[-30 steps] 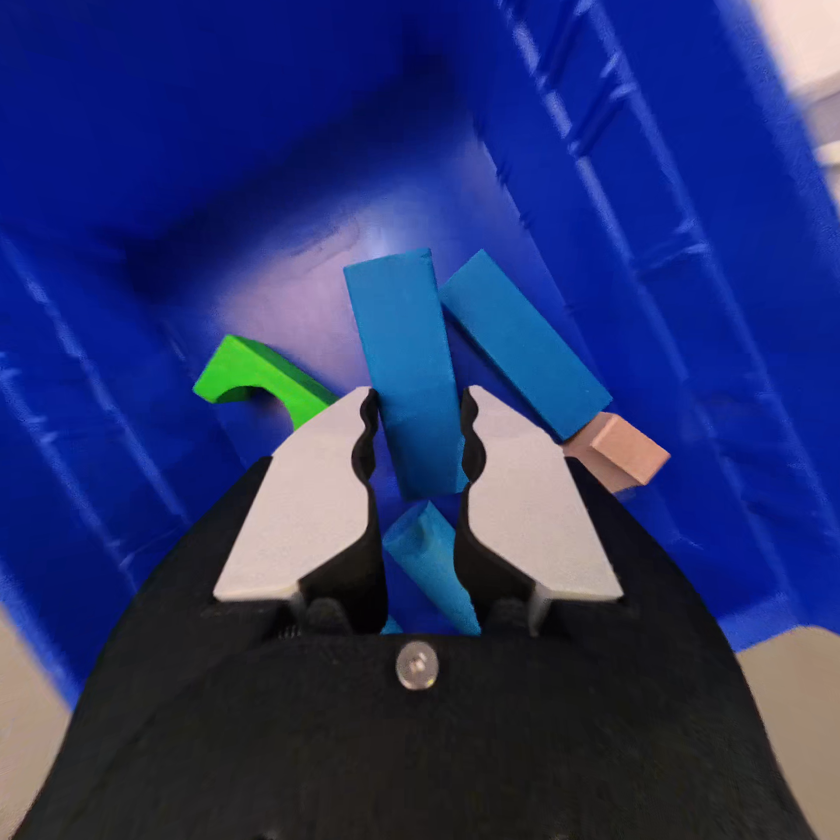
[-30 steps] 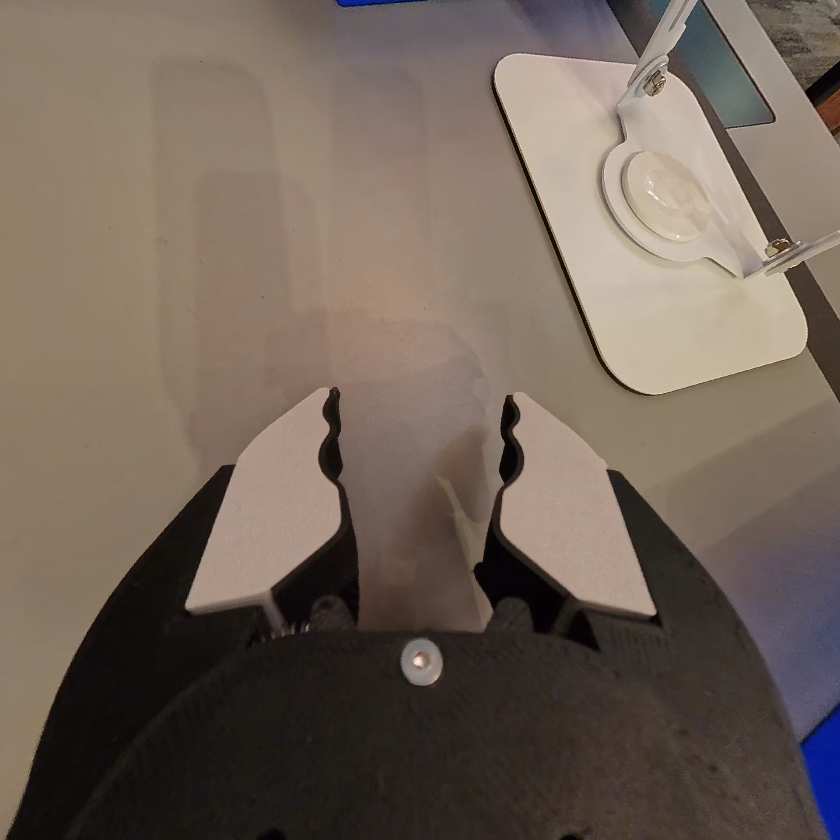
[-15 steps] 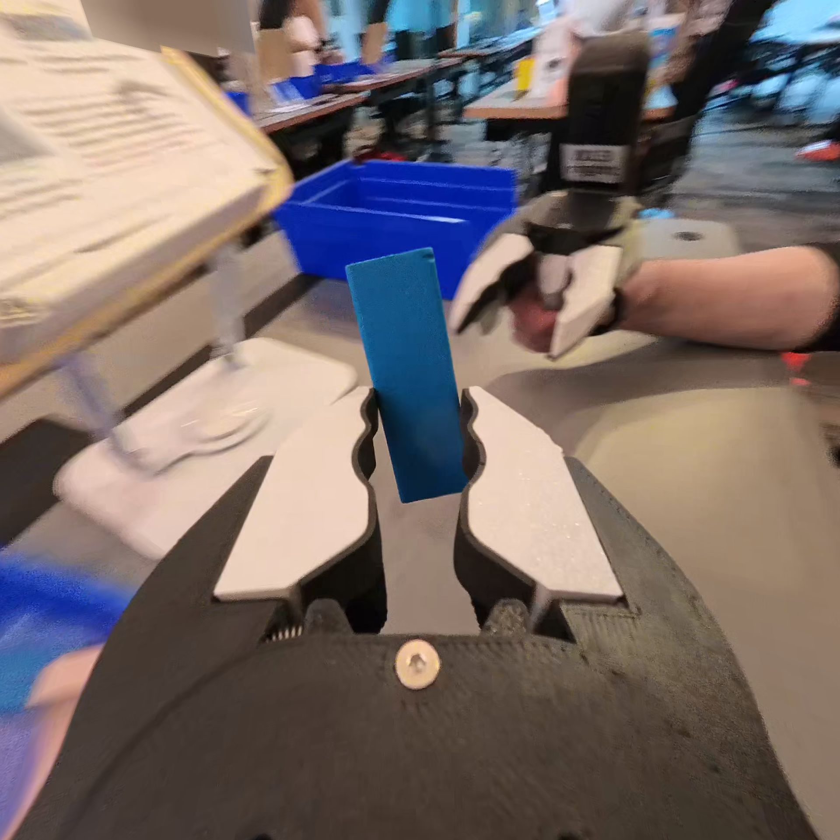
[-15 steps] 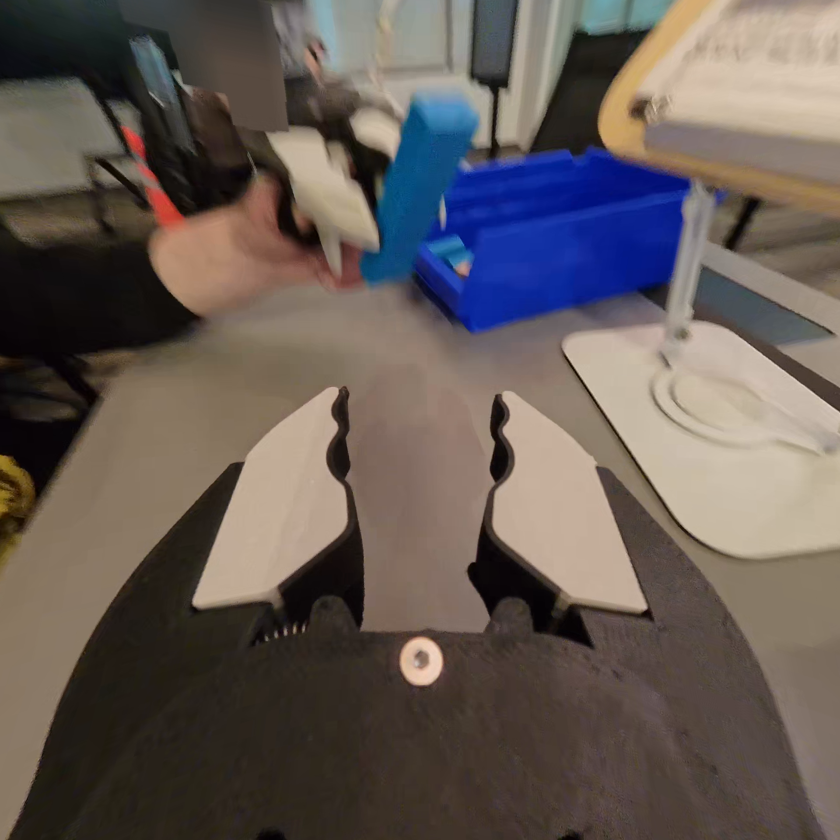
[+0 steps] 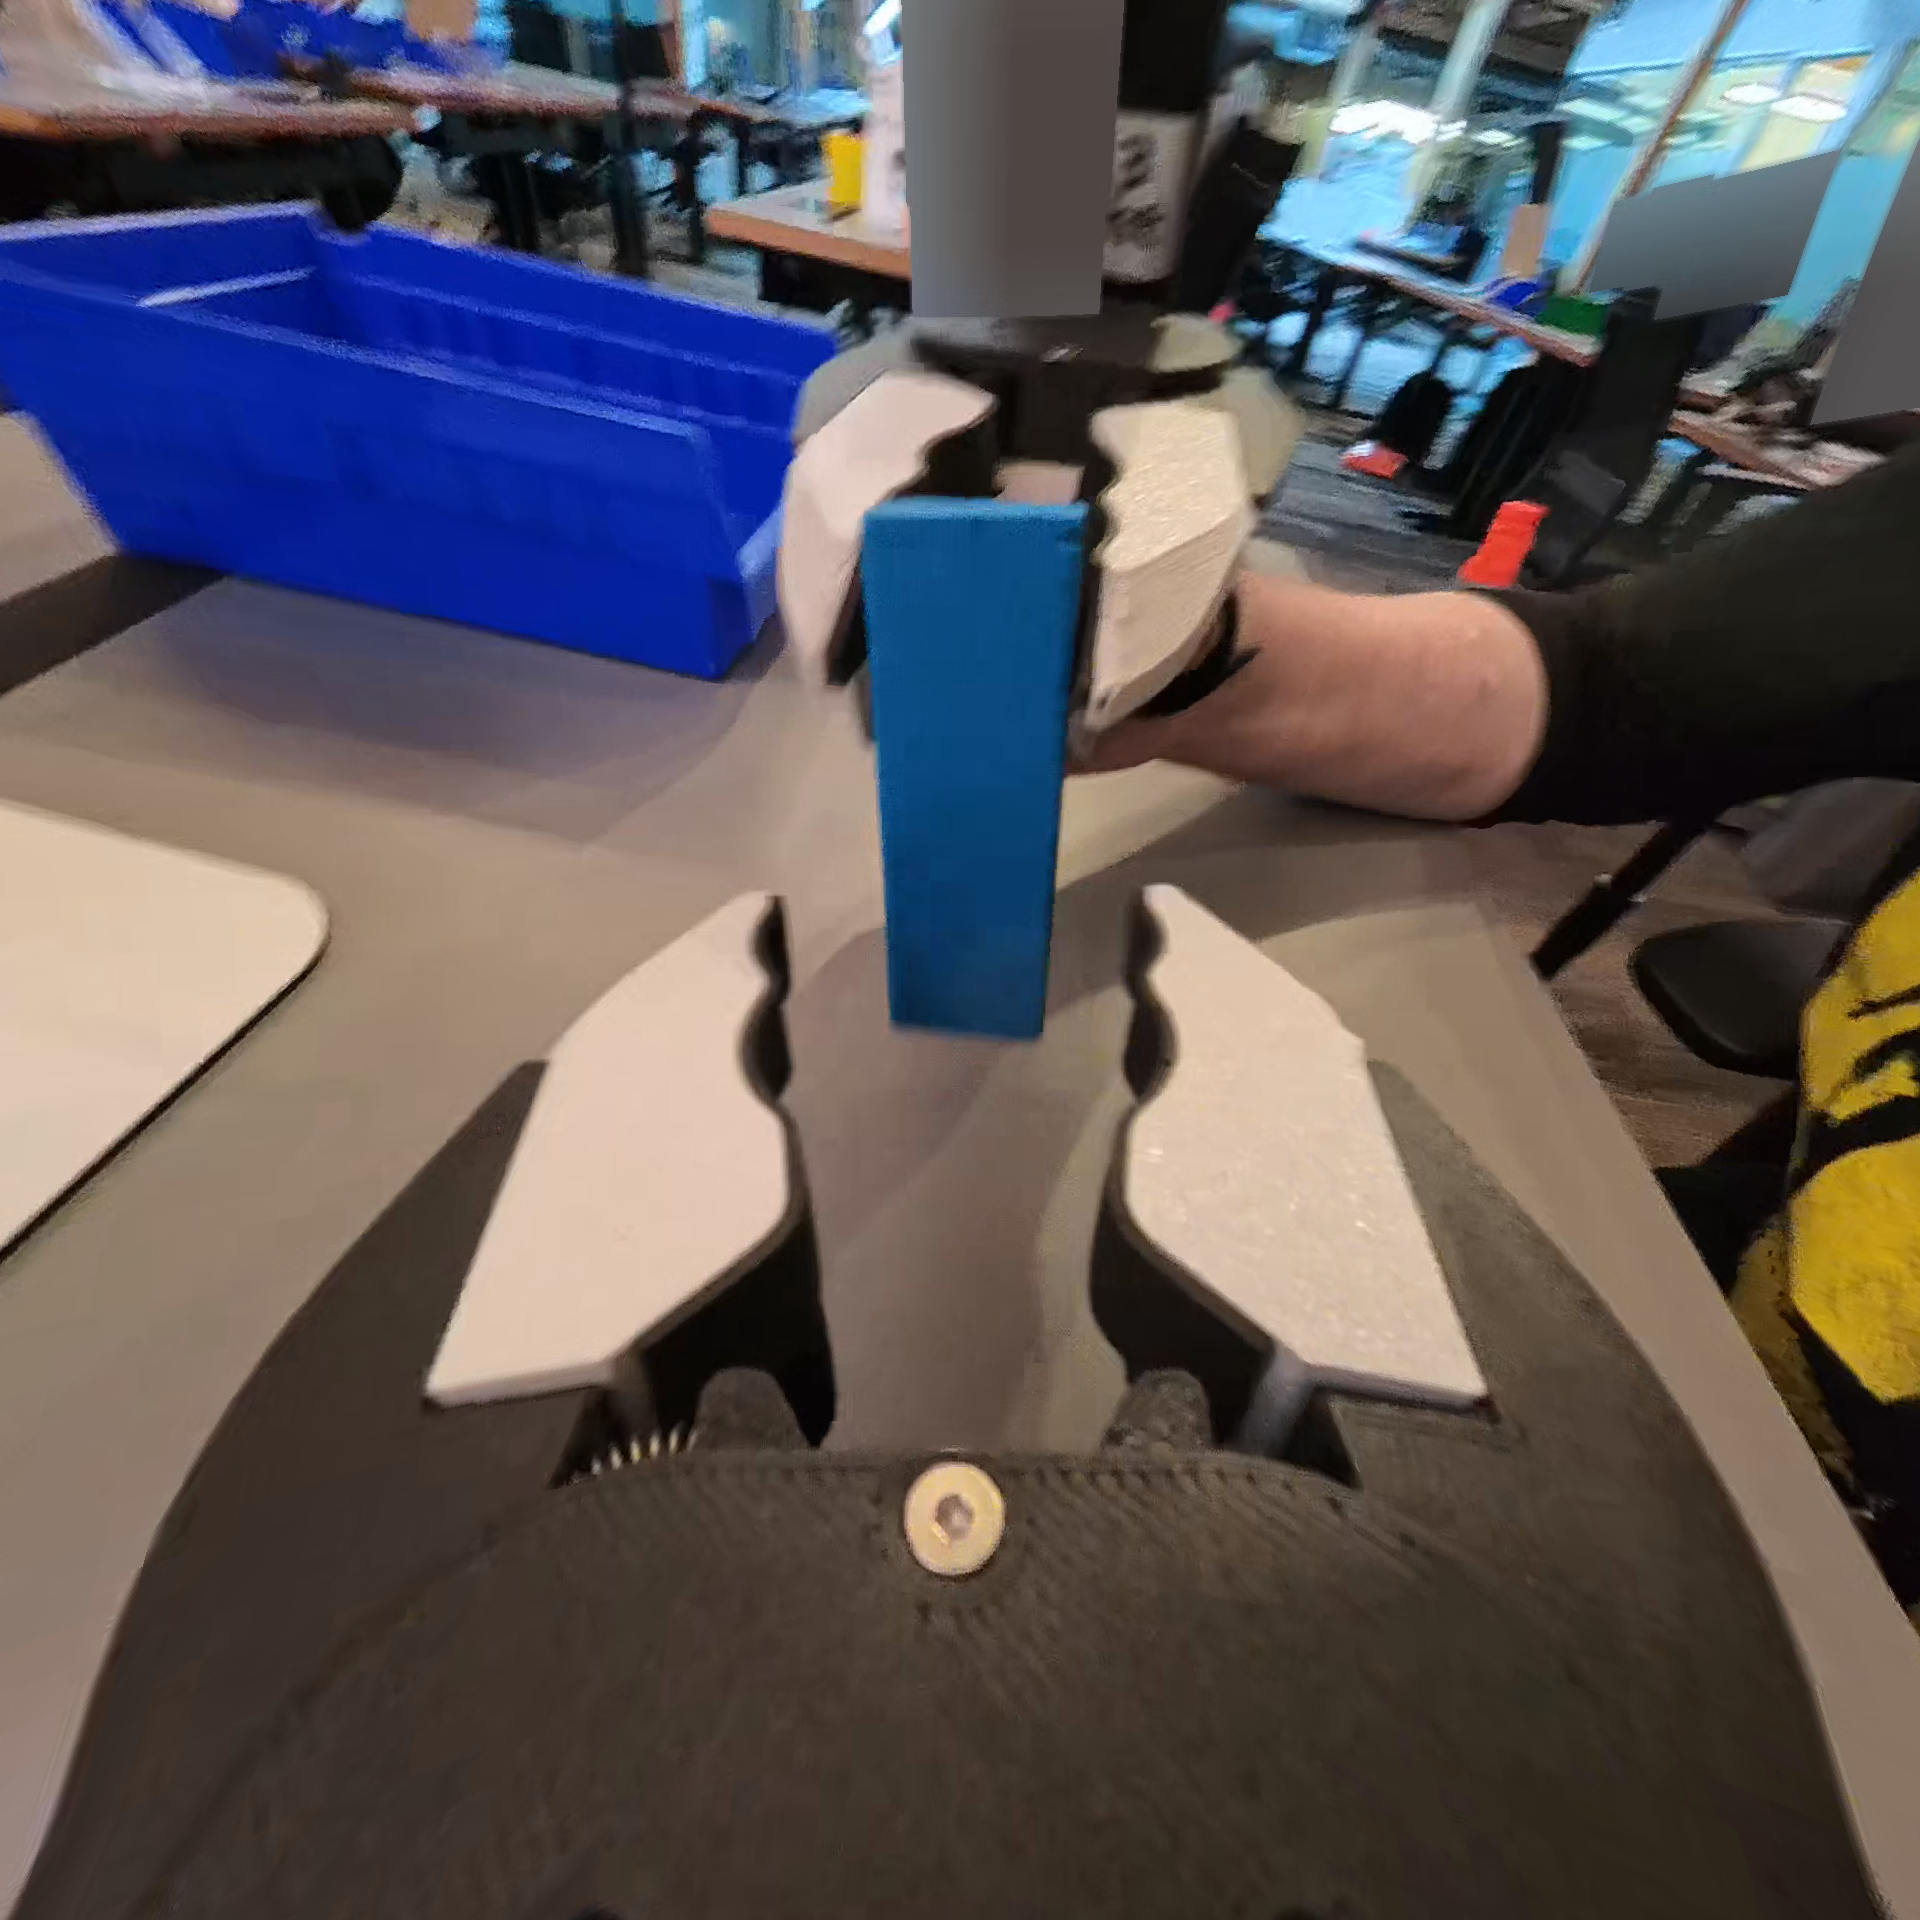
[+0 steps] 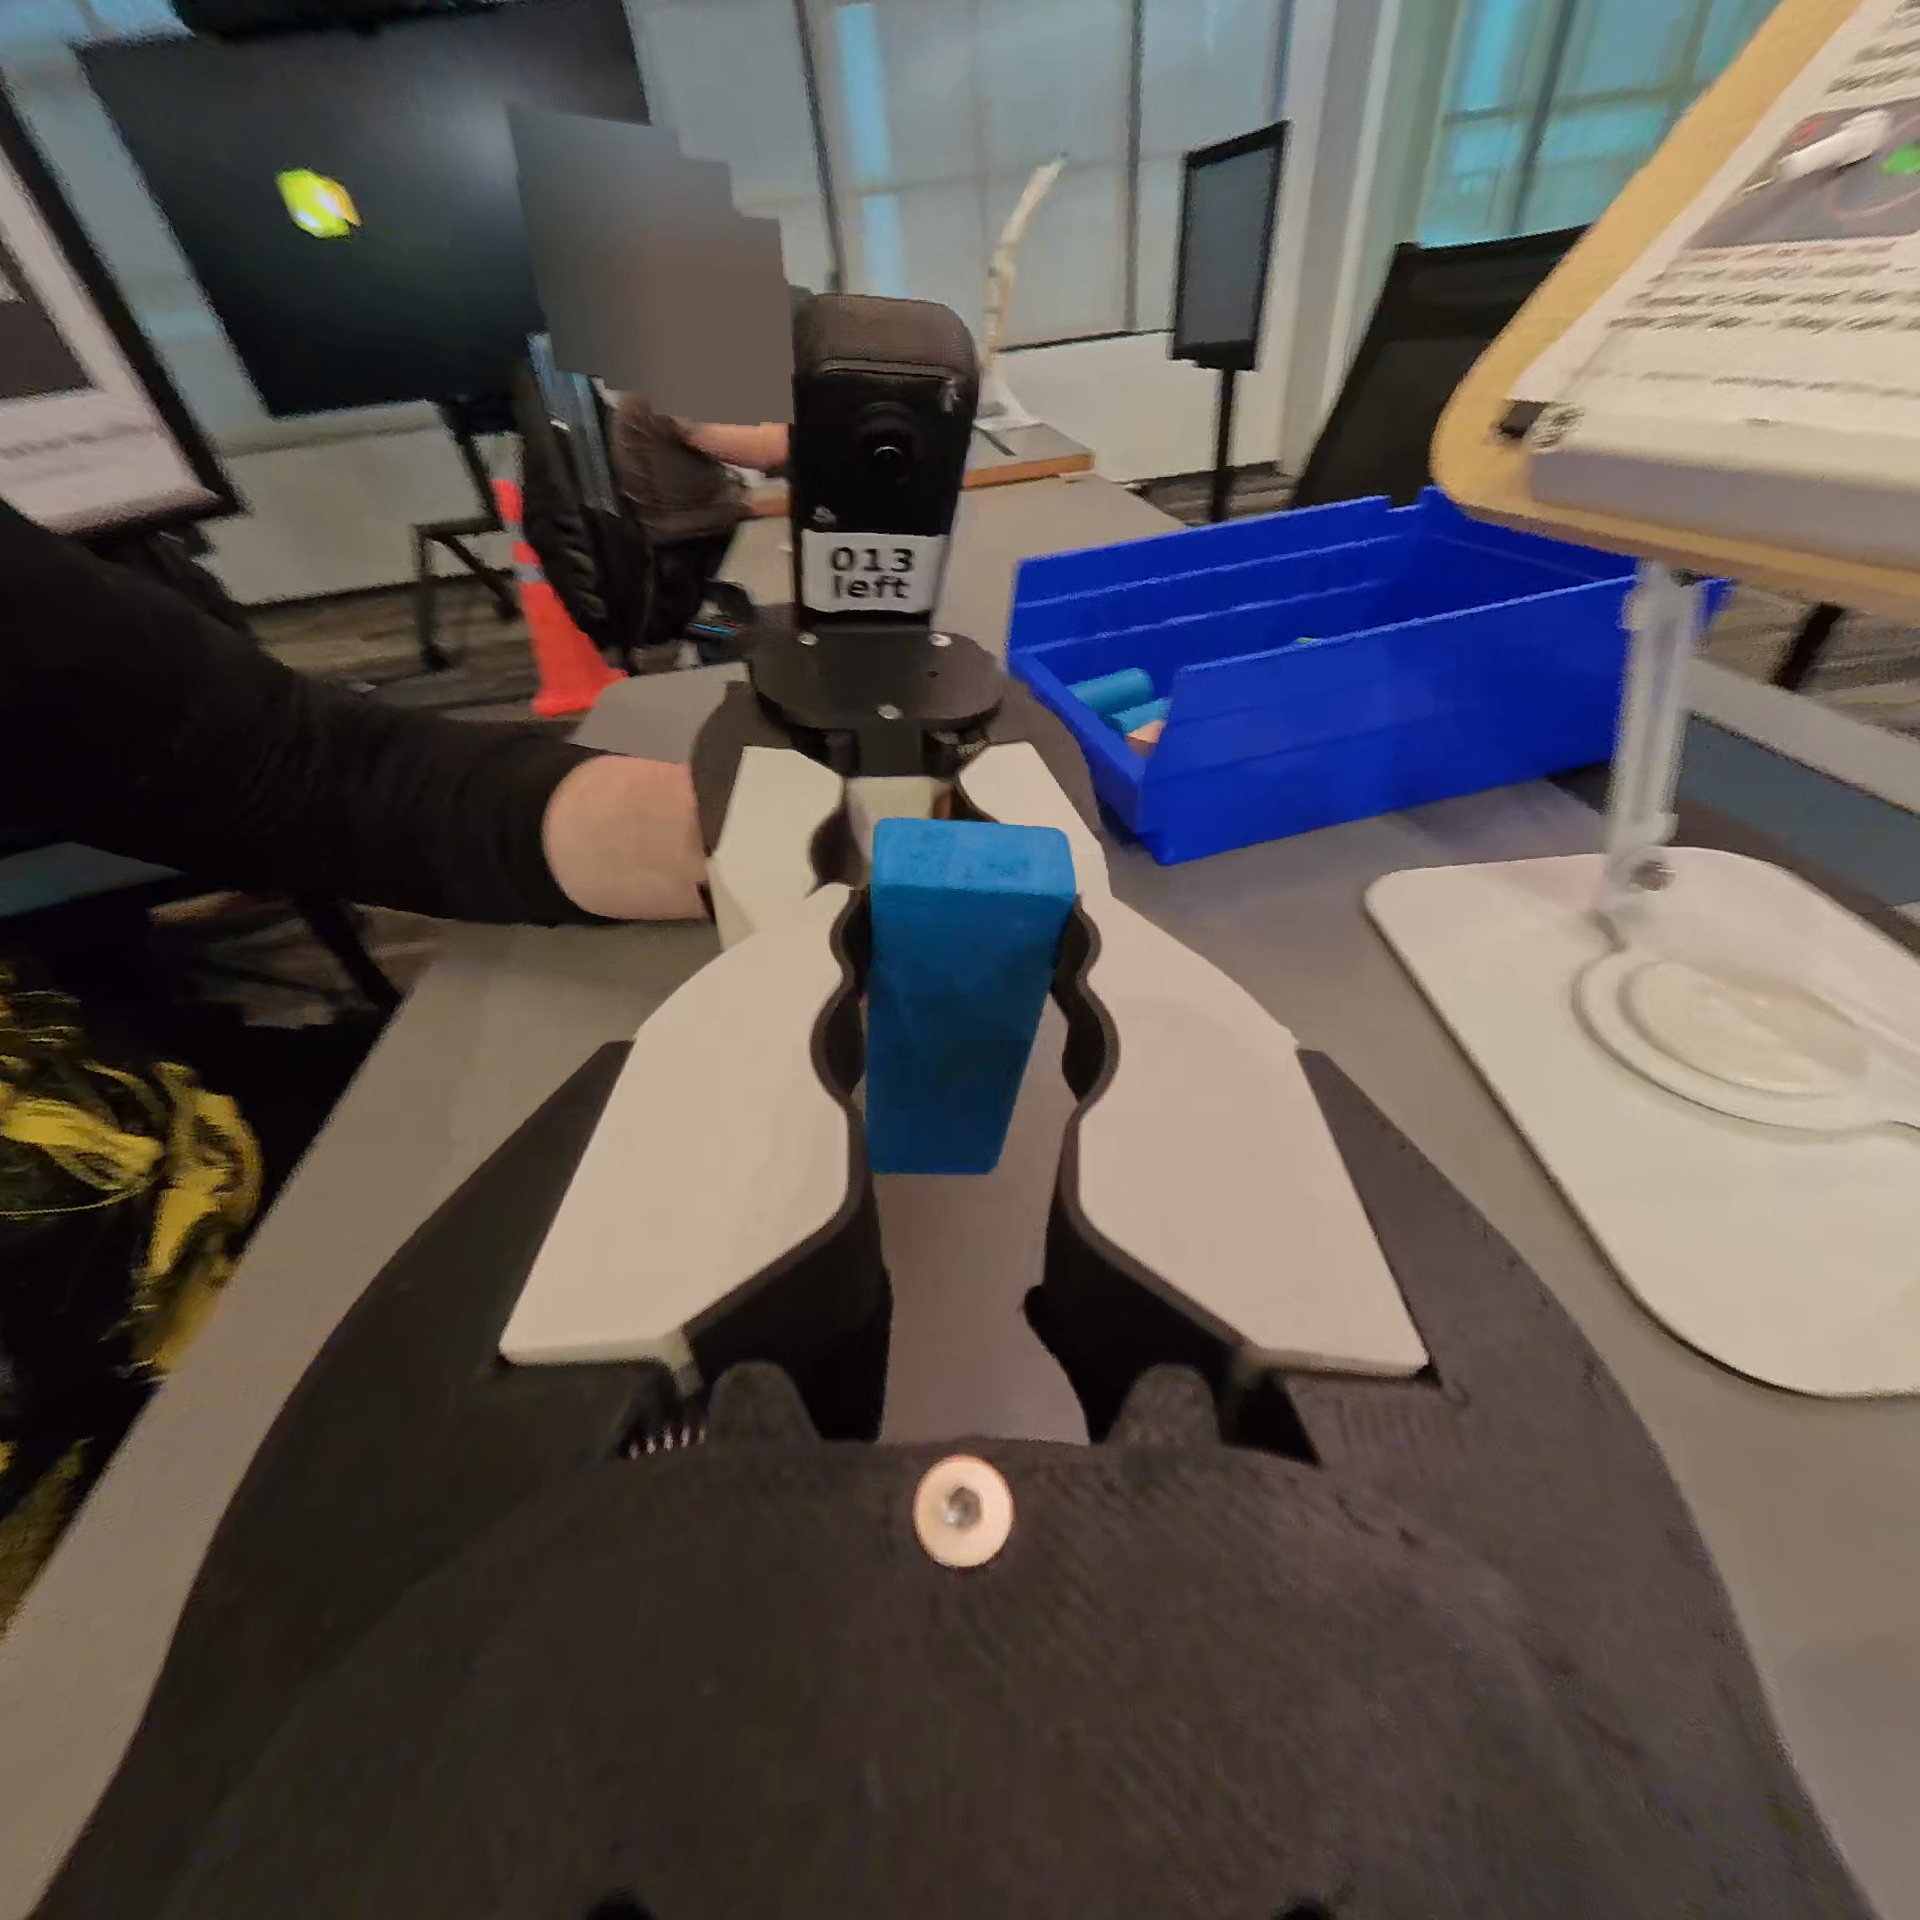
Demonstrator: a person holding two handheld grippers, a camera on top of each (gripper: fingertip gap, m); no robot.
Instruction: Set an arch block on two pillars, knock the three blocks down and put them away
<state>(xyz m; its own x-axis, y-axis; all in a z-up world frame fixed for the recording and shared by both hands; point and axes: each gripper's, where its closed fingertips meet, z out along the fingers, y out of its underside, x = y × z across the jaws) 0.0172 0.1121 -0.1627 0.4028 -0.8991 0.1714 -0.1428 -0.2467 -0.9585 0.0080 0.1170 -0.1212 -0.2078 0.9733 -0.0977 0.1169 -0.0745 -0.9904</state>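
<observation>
A blue pillar block (image 5: 966, 769) stands upright between the two grippers, over the grey table (image 5: 520, 831). I cannot tell whether its base touches the table. My right gripper (image 6: 961, 925) is shut on the block (image 6: 956, 997), gripping its upper part. In the left wrist view its fingers (image 5: 1164, 540) clamp the block's top from the far side. My left gripper (image 5: 961, 909) is open and empty, its fingers on either side of the block's lower end and clear of it. The left gripper's fingers (image 6: 774, 831) also show behind the block in the right wrist view.
A blue bin (image 5: 416, 468) stands at the back of the table and holds blue blocks (image 6: 1117, 691). The white base (image 6: 1662, 1091) of a stand carrying a clipboard (image 6: 1714, 312) lies beside it. The table's edge (image 5: 1538, 1039) is near, with a chair and a yellow-black item beyond. There is about 4 centimeters between the tips of the two grippers.
My left gripper lifted the blue block out of the bin and carried it over the table. My right gripper closed on it. My left gripper opened and let go.
</observation>
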